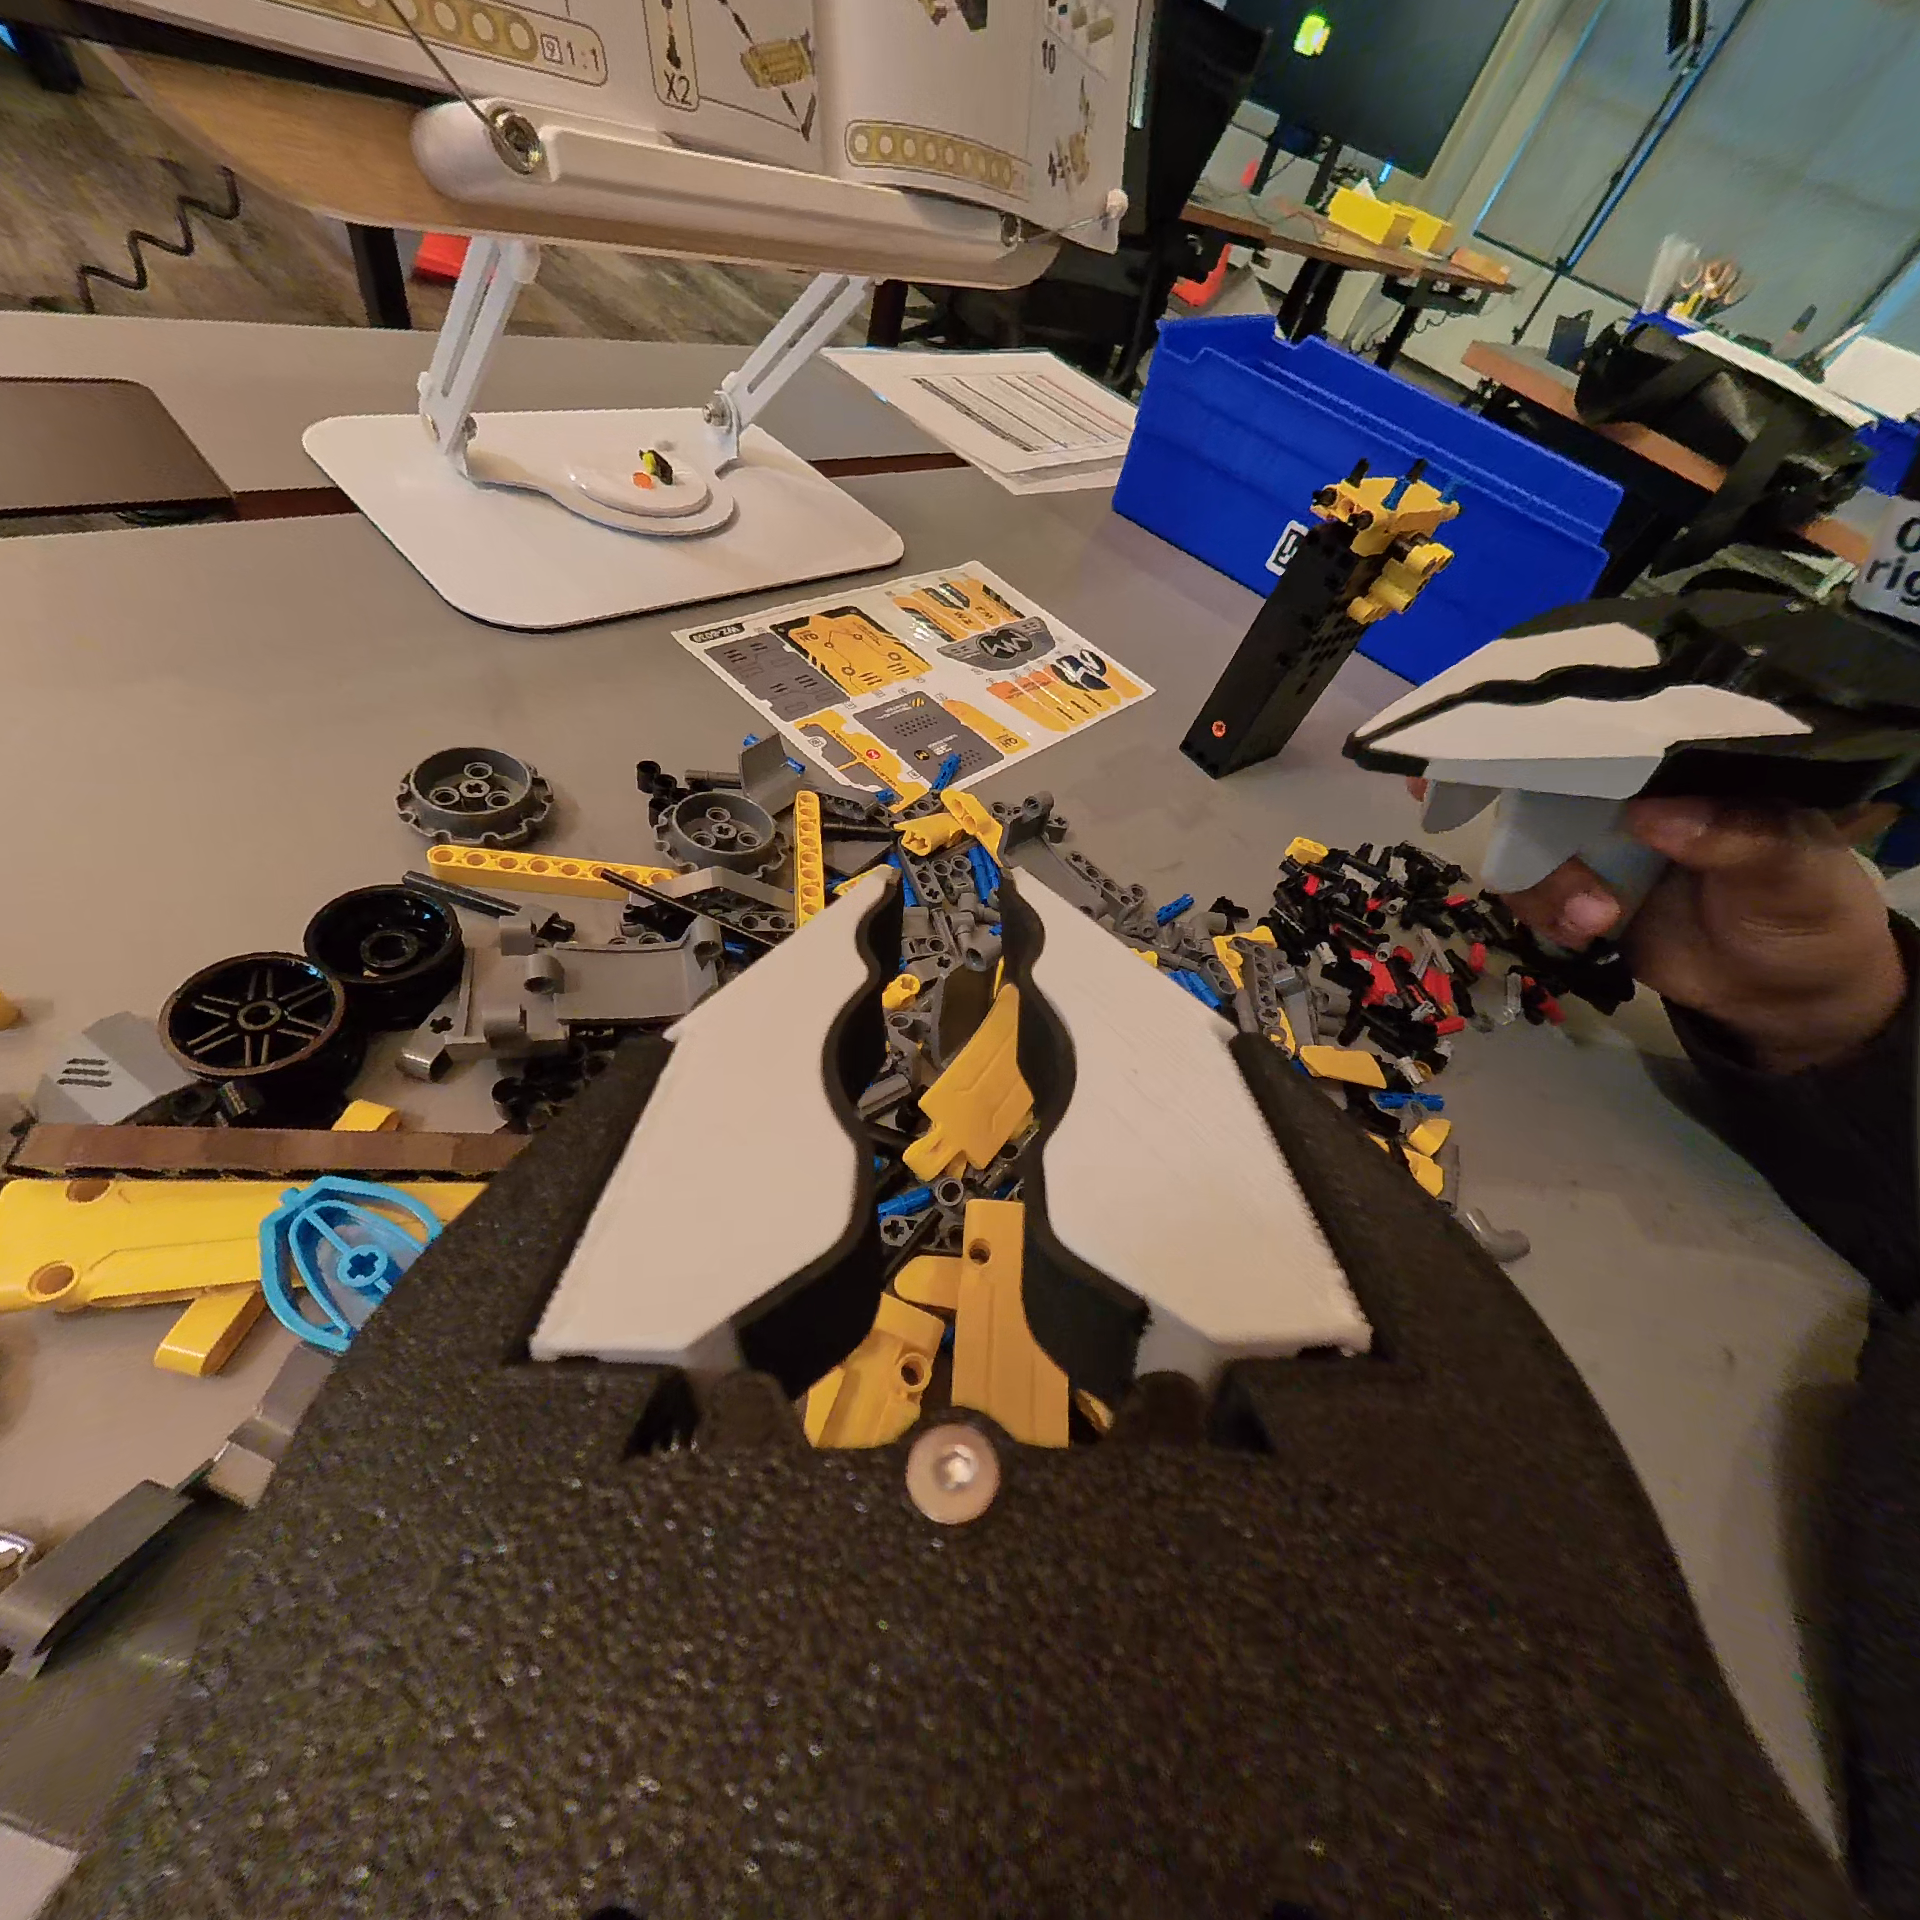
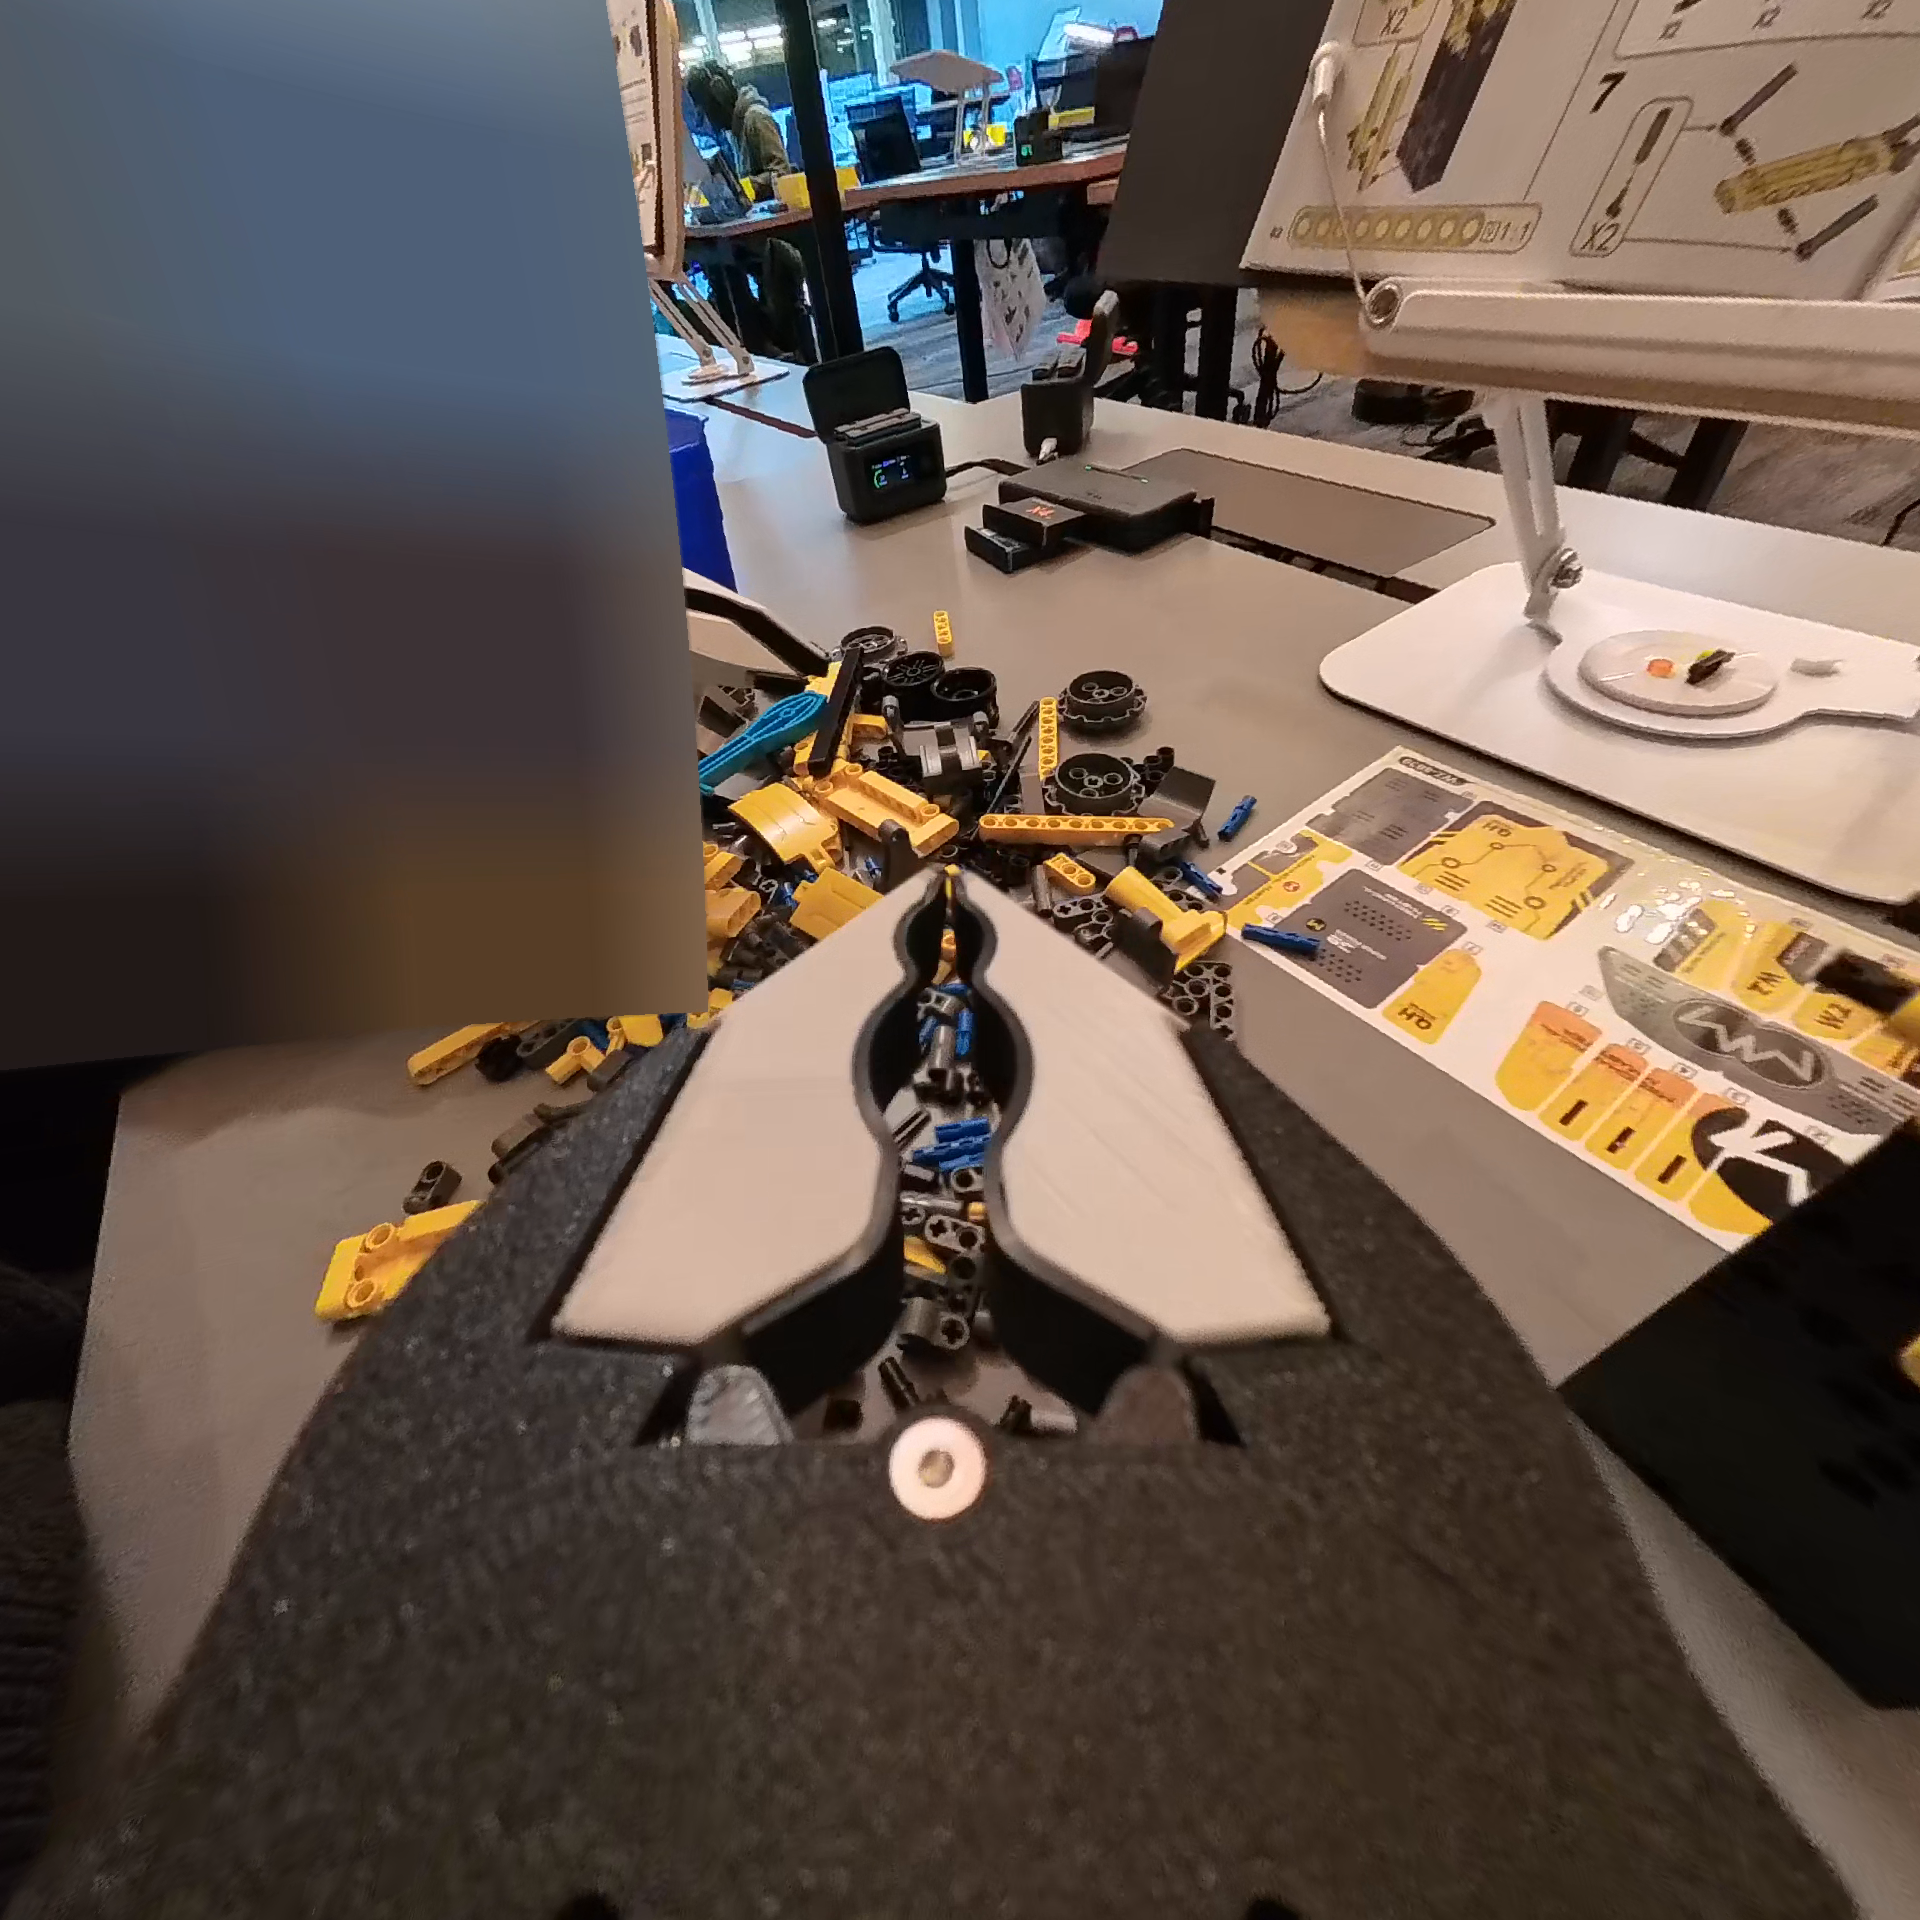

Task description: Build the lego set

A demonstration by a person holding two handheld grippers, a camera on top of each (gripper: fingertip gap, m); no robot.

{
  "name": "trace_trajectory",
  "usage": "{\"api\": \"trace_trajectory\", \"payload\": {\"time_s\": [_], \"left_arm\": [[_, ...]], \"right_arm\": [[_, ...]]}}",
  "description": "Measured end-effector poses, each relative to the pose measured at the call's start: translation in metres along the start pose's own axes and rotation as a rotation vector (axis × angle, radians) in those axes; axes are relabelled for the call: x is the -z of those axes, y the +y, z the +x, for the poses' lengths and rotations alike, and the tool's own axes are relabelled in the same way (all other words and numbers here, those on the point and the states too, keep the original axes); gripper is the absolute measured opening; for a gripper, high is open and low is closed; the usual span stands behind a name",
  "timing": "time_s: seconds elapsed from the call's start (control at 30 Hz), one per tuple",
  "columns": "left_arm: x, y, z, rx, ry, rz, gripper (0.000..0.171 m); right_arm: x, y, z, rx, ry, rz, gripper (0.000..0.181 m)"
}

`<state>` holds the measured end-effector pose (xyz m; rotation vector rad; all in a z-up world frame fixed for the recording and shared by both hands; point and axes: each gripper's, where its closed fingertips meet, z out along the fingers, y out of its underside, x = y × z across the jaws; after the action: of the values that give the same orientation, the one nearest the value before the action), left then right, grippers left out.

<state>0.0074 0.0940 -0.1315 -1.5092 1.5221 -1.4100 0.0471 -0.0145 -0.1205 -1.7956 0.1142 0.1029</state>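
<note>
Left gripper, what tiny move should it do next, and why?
Probably ease the left gripper straight down a little. Its fingers are apart and hold nothing, and a yellow curved panel lies in the brick pile right between them, so lowering looks like the shortest way to a grip.

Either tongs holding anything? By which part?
Left tongs open, empty, over the brick pile. Right tongs shut at the tips; a yellow sliver shows there, cannot tell if pinched.
</note>
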Motion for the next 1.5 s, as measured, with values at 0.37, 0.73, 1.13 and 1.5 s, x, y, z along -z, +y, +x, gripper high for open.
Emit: {"api": "trace_trajectory", "payload": {"time_s": [0.37,0.73,1.13,1.5], "left_arm": [[0.004,0.027,0.015,-0.033,0.084,-0.181,0.018],[0.008,0.089,0.044,-0.212,-0.05,-0.405,0.017],[0.002,0.1,0.041,-0.179,-0.036,-0.482,0.008],[0.005,0.104,0.052,-0.159,0.045,-0.509,0.009]], "right_arm": [[-0.01,0.012,-0.006,-0.008,-0.03,-0.045,0.001],[-0.012,0.013,-0.005,-0.075,-0.062,-0.035,0.001],[-0.009,0.008,-0.009,-0.009,-0.039,-0.035,0.001],[-0.009,0.008,-0.01,0.001,-0.037,-0.039,0.001]]}}
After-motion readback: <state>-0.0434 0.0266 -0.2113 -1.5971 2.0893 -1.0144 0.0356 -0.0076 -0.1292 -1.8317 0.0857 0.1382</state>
